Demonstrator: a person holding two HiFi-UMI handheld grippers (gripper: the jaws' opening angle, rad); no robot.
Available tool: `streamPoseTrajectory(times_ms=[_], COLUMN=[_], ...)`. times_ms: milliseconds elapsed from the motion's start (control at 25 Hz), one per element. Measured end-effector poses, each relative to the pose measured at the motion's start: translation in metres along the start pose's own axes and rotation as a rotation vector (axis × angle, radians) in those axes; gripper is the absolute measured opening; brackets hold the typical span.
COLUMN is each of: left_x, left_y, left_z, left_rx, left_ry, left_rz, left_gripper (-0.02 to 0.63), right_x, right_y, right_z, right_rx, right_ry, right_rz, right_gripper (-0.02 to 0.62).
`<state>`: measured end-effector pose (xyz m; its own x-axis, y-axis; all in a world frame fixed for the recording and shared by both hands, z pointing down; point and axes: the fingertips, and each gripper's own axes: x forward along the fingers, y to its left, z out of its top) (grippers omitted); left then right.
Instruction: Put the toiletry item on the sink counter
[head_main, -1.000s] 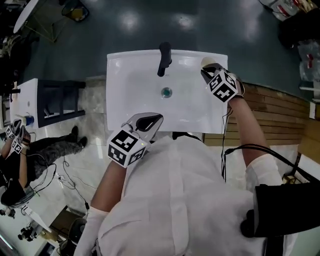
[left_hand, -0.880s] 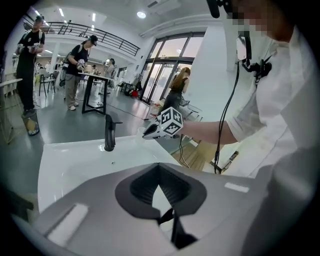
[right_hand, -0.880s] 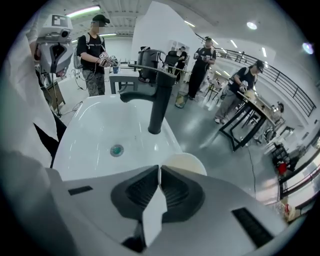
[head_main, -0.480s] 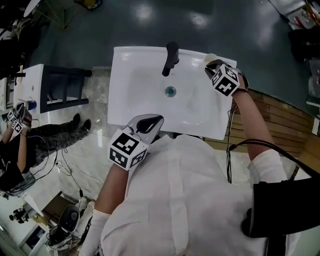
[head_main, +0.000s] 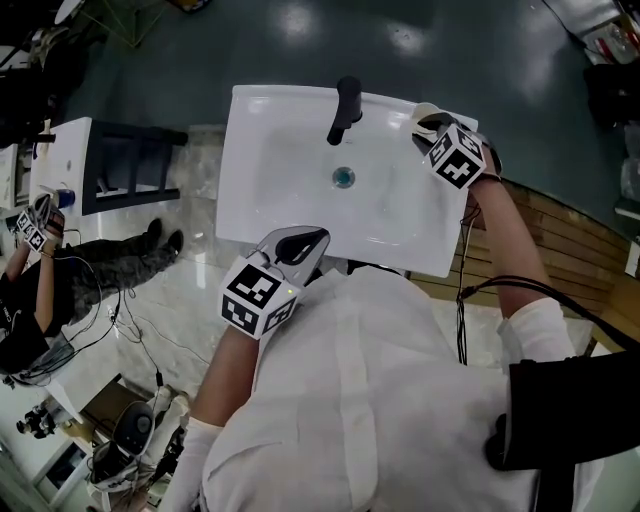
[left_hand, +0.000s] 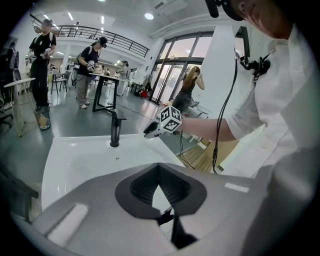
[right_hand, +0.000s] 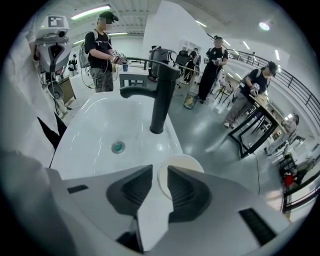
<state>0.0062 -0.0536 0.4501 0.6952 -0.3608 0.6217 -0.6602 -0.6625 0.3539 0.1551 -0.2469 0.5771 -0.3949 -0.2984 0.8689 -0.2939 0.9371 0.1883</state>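
Observation:
The toiletry item is a cream round piece lying flat on the back right corner of the white sink counter. In the right gripper view the round piece shows just beyond the tips, its left edge in the gap and the right jaw partly over it. My right gripper hangs over that corner, its jaws a little apart and pinching nothing. My left gripper is shut and empty, above the sink's front edge.
A black faucet stands at the back middle of the basin, with the drain in front of it. A black cable trails from my right arm. Other people and a table are on the floor at left.
The head view has shifted slightly, so the sink sits a bit higher and further right. Both grippers and the round piece keep their places relative to the sink.

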Motion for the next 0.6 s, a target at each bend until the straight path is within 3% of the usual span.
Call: streamPoseTrajectory(times_ms=[400,600], left_x=[-0.016,-0.037], left_y=[-0.005,-0.011], left_z=[-0.001,-0.010], left_rx=[0.059,0.101], left_ry=[-0.026,-0.041], left_rz=[-0.027,-0.060], left_gripper=[0.006,0.006], right_x=[-0.040,-0.068], right_y=[0.007,0.045], right_z=[0.021,0.043], right_rx=[-0.008,0.103], right_ry=[-0.025,-0.102], right_rz=[-0.136,-0.194], right_gripper=[0.078,0.059])
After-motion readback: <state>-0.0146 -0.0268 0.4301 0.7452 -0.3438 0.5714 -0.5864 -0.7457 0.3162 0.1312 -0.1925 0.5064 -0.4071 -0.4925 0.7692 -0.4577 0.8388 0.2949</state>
